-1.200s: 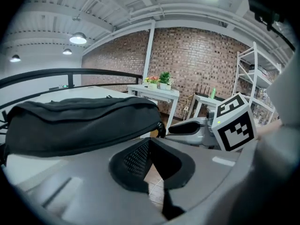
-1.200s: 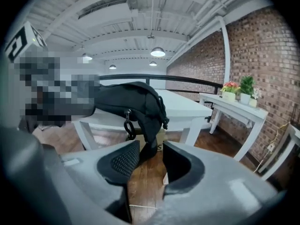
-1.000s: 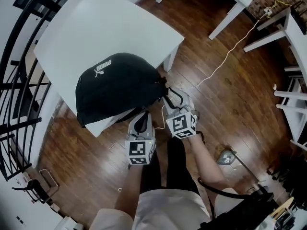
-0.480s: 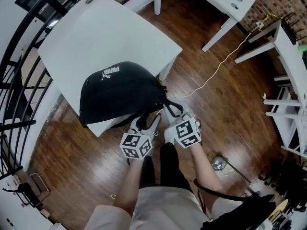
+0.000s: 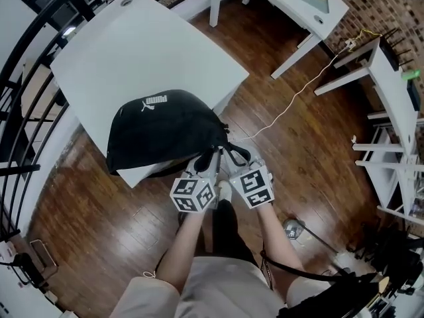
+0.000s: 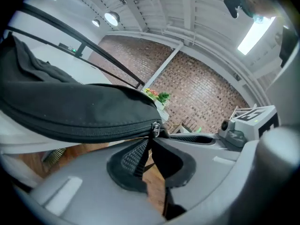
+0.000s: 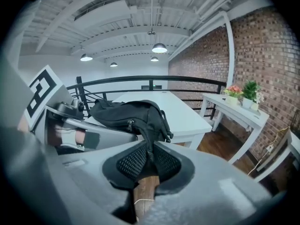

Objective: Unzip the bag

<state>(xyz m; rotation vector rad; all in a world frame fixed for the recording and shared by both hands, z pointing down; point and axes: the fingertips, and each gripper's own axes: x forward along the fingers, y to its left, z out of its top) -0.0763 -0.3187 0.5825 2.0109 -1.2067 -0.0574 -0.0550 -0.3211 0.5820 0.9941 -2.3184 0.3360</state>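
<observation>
Bag: a black bag (image 5: 162, 131) lies on the near corner of a white table (image 5: 152, 52), its near end hanging a little past the edge toward the person; a white logo (image 5: 154, 102) faces up.

Zipper: in the left gripper view the zipper (image 6: 93, 125) runs as a closed seam along the bag's side and ends at a small metal zipper pull (image 6: 155, 128).

Left gripper: the left gripper (image 6: 149, 146) sits at the bag's near end, just beside the right one; its jaws have just been closing and now stand narrow, pinching the thin tab that hangs from the zipper pull.

Right gripper: the right gripper (image 7: 150, 156) has also just been closing its jaws; the pads (image 7: 129, 161) now press on a black strap (image 7: 150, 137) that comes down from the bag's end.

Head view: both tools meet at the bag's near end, the left gripper (image 5: 207, 161) touching the dark fabric, the right gripper (image 5: 232, 158) on the strap loops.

Floor: brown wood floor (image 5: 99, 224) shows below the table.
</observation>
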